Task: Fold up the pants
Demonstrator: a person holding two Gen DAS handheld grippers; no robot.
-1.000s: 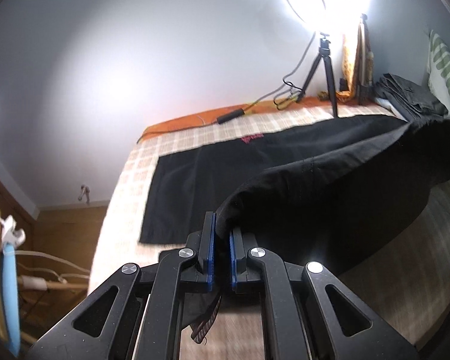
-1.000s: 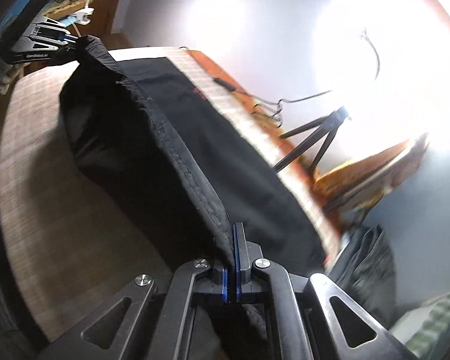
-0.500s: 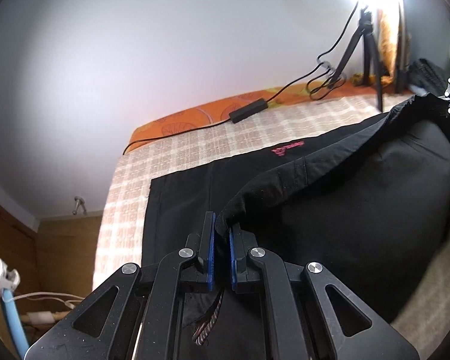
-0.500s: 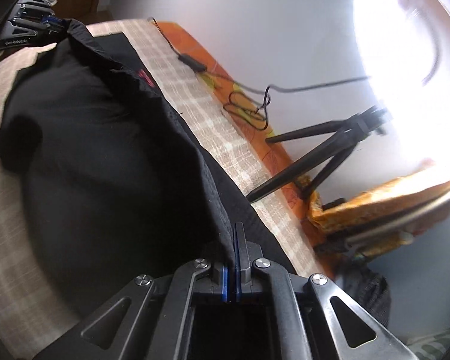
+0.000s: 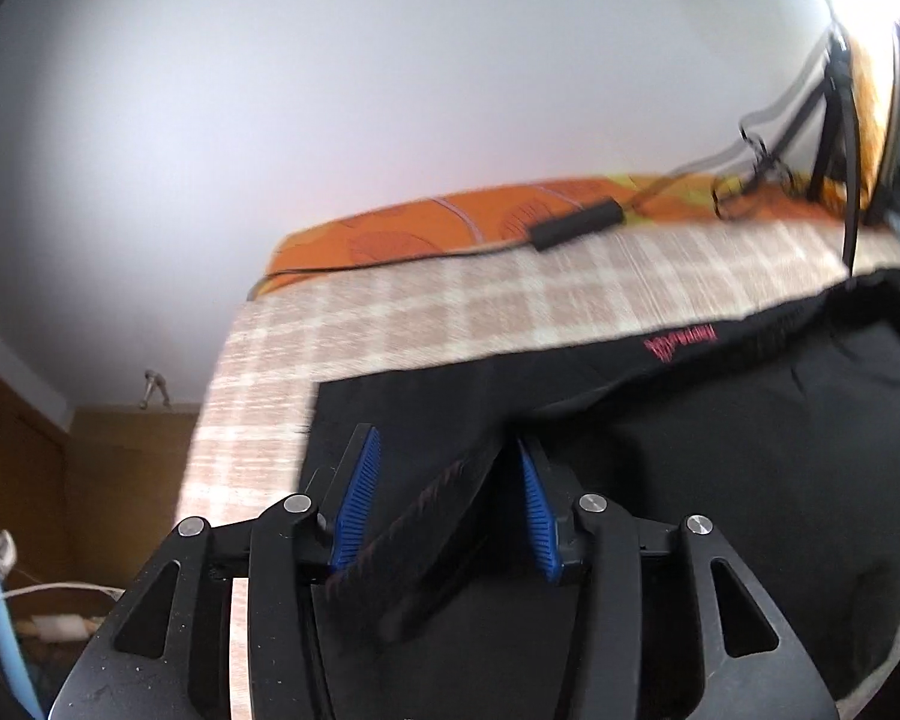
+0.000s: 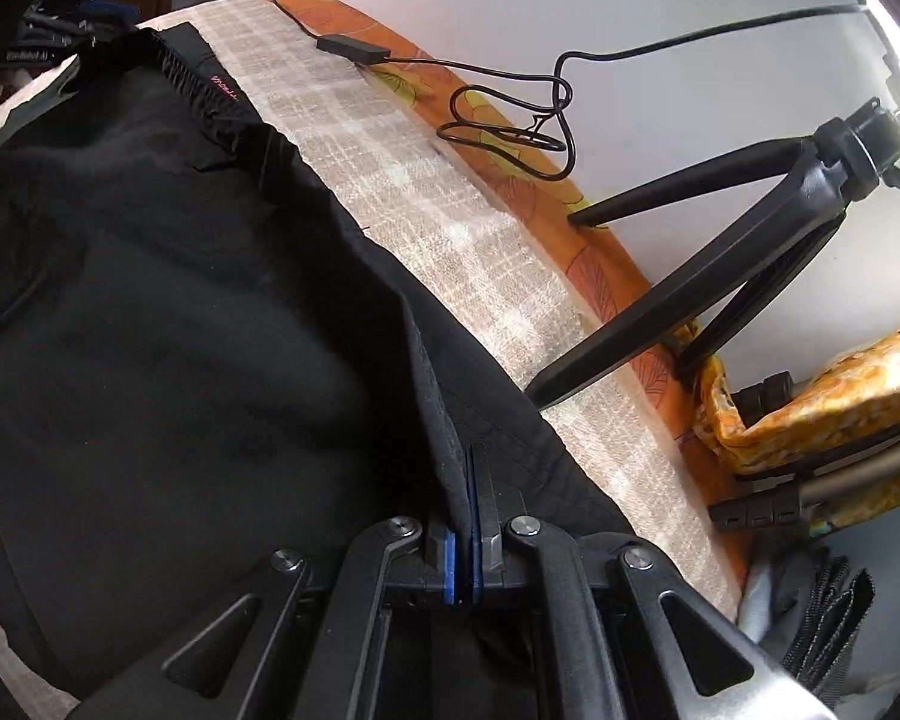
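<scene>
Now the black fabric pants [image 5: 720, 468] lie spread on a bed with a beige checked cover [image 5: 510, 312], directly in front of both tools. The left tool [image 5: 447, 480] is opening its jaws; the blue ribbed pads [image 5: 357, 498] stand apart, and between them lies a dark ribbed band of the pants with reddish stitching [image 5: 426, 516]. The pads do not press on it. Ahead of this tool and to its right, a small red logo [image 5: 681, 345] shows on the cloth near the folded edge.

The right tool [image 6: 471, 516] is closed tight on a seam edge of the pants [image 6: 444, 420]; the cloth comes out from between the two pads and runs forward and to the left of the tool. Far ahead, at the other end of the garment, the gathered waistband [image 6: 192, 78] lies near the left tool, which appears at the upper left corner of the right wrist view.

To the right of the right tool a black tripod [image 6: 720, 276] stands with its legs on the bed edge. Beyond the checked cover is an orange patterned sheet [image 6: 450, 96], and a black cable with a small box [image 6: 354, 51] lies over it, against a white wall [image 5: 390, 90].
</scene>
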